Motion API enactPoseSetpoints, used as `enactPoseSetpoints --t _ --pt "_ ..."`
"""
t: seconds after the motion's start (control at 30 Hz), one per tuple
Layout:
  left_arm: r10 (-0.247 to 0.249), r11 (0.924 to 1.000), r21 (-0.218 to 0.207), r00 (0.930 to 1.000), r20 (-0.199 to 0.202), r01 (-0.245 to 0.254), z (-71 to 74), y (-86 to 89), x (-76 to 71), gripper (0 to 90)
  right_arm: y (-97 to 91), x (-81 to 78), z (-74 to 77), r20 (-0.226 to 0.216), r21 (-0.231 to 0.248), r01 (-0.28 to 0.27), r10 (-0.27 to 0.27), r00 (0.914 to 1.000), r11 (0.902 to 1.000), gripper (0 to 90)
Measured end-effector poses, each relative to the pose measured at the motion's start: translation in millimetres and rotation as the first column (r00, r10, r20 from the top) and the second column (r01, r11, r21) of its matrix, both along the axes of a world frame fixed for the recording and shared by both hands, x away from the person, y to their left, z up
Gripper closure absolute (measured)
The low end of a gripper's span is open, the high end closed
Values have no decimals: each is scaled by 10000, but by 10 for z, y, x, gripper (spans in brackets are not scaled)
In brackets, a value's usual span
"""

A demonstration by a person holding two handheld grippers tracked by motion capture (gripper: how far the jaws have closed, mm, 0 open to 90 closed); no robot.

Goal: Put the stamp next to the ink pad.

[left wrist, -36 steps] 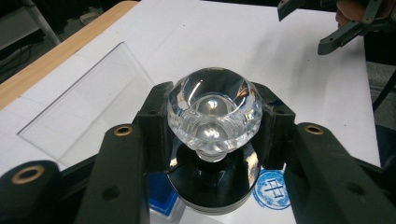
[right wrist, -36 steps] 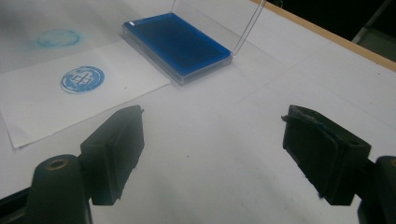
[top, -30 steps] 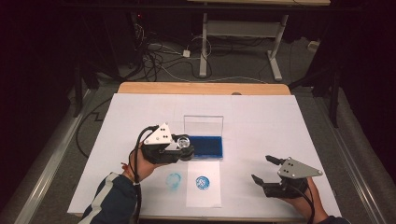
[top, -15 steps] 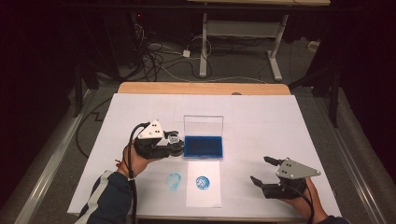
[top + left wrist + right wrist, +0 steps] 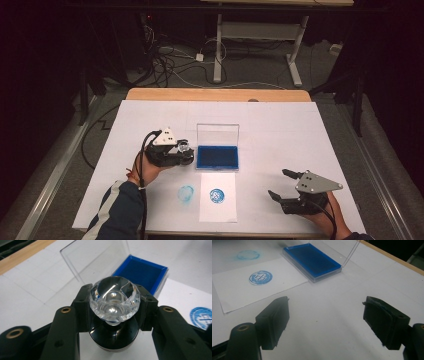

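Round stamp with faceted clear knob and black base (image 5: pixel 114 302): clenched upright in left gripper (image 5: pixel 181 152), just left of open blue ink pad (image 5: pixel 218 158), mid-tabletop, ready for inking. Right gripper (image 5: pixel 283 184): released, idle near front-right corner.

Each gripper is black, the left gripper (image 5: pixel 182 150) and the right gripper (image 5: pixel 281 185) alike topped by a grey three-cornered plate with small dark holes, and a black cable (image 5: pixel 144 200) trails from each. Up close the jaws are matte black, blocky at the tips, with brass-ringed screw holes (image 5: pixel 65 310) along them. The left forearm wears a dark blue sleeve (image 5: pixel 117 210) with pale stripes and a reddish band (image 5: pixel 132 176) at the wrist.
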State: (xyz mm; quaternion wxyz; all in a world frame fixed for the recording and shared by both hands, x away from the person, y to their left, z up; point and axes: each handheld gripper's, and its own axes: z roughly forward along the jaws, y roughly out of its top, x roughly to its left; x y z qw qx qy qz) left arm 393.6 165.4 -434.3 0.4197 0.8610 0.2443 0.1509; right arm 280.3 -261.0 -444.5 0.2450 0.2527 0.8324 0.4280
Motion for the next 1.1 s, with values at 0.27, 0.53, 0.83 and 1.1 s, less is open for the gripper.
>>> enactPoseSetpoints --t 0.27,0.53,0.83,1.1 --pt "412 9990 152 9990 -184 -409 -116 8 108 536 1 2 -14 -49 -60 -31 31 10000 10000 209" --pt "591 9972 483 9980 -222 -579 -183 -6 148 535 8 6 -36 -148 -189 -16 14 9999 9998 216" --pt "670 9954 706 9971 -373 -642 -221 -25 153 530 19 0 -42 -181 -316 -78 72 9998 9995 222" --pt "790 9948 670 9965 -280 -770 -183 3 135 439 22 -4 -40 -189 -300 -117 111 9998 9995 222"
